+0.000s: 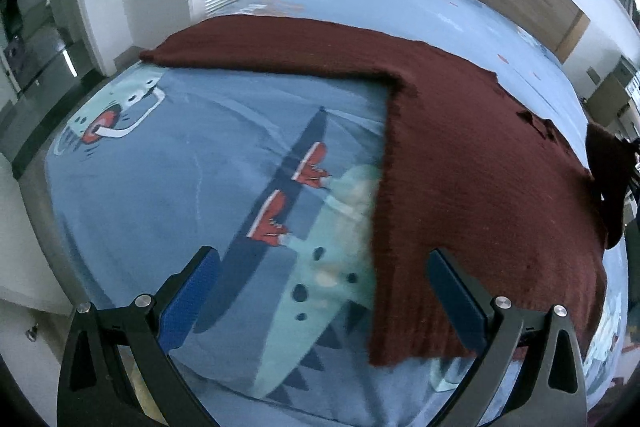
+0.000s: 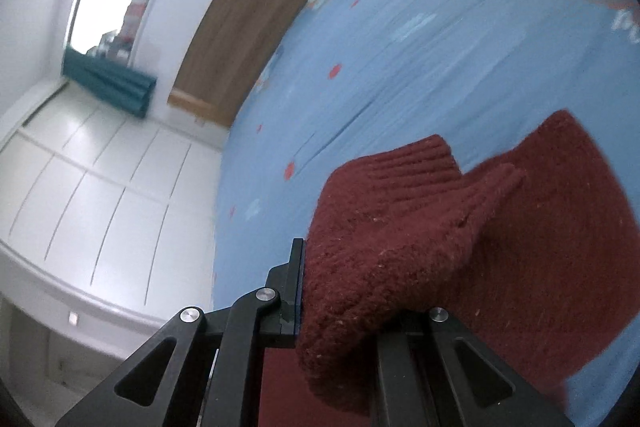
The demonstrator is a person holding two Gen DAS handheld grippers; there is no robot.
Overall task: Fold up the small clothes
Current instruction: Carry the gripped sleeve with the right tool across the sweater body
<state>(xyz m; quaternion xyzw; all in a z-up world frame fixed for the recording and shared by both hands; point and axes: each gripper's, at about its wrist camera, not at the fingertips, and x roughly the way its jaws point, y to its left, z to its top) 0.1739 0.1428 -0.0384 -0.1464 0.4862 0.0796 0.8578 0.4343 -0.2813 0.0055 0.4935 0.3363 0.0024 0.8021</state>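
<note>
While the sweater [image 1: 472, 163] lies mostly flat on the bed [image 1: 160, 155], one sleeve [image 2: 384, 227] is clamped in the right gripper [image 2: 340, 291]; left gripper [image 1: 320, 291] jaws apart, folding barely begun.

The left gripper [image 1: 322, 277] hangs angled downward with its blue-padded jaws spread wide, while the right gripper [image 2: 340, 291] is clamped tight on dark-red knitted fabric [image 2: 384, 247].

The sweater [image 1: 480, 187] was dark red with knitted ribs. The bed [image 1: 180, 167] cover was light blue with red dots, red shoes and a pale green cartoon figure. The left gripper [image 1: 320, 267] was black with blue pads.
</note>
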